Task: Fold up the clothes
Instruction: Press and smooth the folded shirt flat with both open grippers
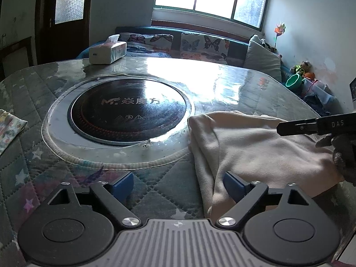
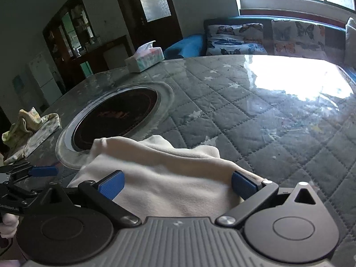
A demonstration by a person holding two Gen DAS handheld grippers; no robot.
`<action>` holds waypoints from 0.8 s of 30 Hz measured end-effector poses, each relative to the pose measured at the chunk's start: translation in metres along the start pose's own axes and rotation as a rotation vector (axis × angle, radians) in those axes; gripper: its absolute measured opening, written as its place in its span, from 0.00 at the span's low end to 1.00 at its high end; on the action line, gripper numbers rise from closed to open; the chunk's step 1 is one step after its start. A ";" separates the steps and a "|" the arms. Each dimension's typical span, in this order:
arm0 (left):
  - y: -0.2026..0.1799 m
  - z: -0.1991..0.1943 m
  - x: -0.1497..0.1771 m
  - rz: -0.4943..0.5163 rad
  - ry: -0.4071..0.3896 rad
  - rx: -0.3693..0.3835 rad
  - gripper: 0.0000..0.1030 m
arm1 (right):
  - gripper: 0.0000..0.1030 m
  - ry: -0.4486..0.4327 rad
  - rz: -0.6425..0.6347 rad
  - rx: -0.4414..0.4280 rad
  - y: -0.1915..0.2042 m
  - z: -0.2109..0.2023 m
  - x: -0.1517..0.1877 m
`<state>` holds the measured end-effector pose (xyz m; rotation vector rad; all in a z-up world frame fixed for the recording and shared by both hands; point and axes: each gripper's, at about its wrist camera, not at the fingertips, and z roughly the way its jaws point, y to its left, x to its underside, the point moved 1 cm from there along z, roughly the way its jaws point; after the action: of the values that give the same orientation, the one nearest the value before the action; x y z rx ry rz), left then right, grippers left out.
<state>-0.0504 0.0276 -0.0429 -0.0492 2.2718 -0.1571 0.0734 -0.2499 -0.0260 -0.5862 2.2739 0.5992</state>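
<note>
A cream garment [image 1: 262, 151] lies folded on the quilted table, right of the round black cooktop [image 1: 131, 113]. My left gripper [image 1: 178, 185] is open at the garment's near left edge, its right pad over the cloth. My right gripper [image 2: 176, 184] is open just above the same cream garment [image 2: 169, 178], its blue pads apart over the cloth. The right gripper also shows in the left wrist view [image 1: 289, 129] at the right edge, above the garment. The left gripper's blue pad shows in the right wrist view [image 2: 42, 170] at the left.
A tissue box [image 1: 108, 52] stands at the table's far edge. A patterned cloth [image 2: 31, 129] lies at the table's left side. A sofa with butterfly cushions [image 1: 200, 44] is behind the table. Toys [image 1: 302, 73] sit at the far right by the wall.
</note>
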 end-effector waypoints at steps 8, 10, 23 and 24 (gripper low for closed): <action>-0.004 -0.007 -0.003 0.014 -0.019 0.002 1.00 | 1.00 -0.034 0.028 0.018 0.002 -0.010 -0.002; -0.006 -0.008 -0.005 0.017 -0.025 0.006 1.00 | 1.00 -0.047 0.033 0.021 0.003 -0.014 -0.002; -0.016 -0.012 -0.017 0.003 -0.052 0.030 1.00 | 1.00 -0.163 0.070 0.059 0.002 -0.052 0.013; -0.017 -0.012 -0.018 -0.001 -0.052 0.027 1.00 | 1.00 -0.170 0.069 0.064 0.002 -0.055 0.015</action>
<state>-0.0484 0.0136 -0.0195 -0.0395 2.2173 -0.1849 0.0342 -0.2827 -0.0009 -0.4110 2.1516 0.5850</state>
